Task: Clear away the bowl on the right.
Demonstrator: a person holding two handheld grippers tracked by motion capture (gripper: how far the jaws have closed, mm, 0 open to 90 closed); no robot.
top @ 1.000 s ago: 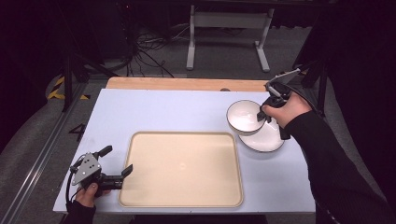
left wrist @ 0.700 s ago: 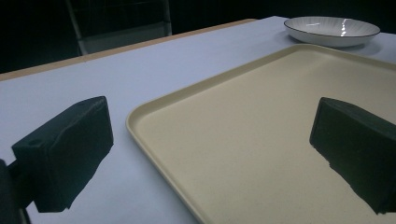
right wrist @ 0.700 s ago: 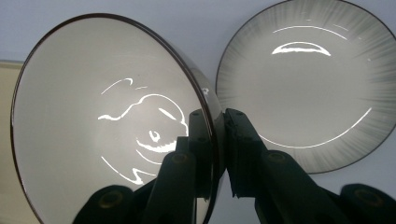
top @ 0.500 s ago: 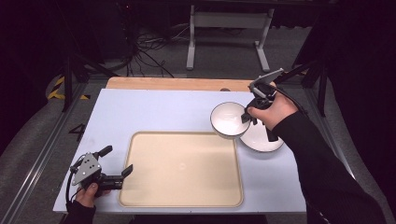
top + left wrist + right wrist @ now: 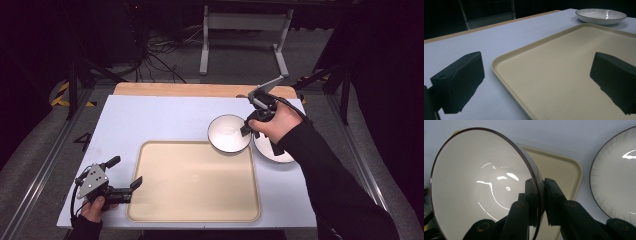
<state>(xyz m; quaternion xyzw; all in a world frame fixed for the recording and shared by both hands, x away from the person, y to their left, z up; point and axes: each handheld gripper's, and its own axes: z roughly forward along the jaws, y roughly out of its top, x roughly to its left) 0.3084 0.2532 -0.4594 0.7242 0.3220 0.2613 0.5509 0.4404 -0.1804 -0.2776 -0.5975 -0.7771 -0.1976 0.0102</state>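
High view: the bowl (image 5: 229, 133) has moved left off the plate (image 5: 272, 150) (dark-rimmed, ribbed) and now hangs over the tray (image 5: 195, 210) corner, its glossy white wall pinched by the right gripper (image 5: 246, 128); left gripper (image 5: 126, 174) gapes, empty, at the tray's near-left edge

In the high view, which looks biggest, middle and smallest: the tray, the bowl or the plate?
1. Beige tray, by far the biggest.
2. and 3. White bowl and plate look alike; the hand hides part of the plate.
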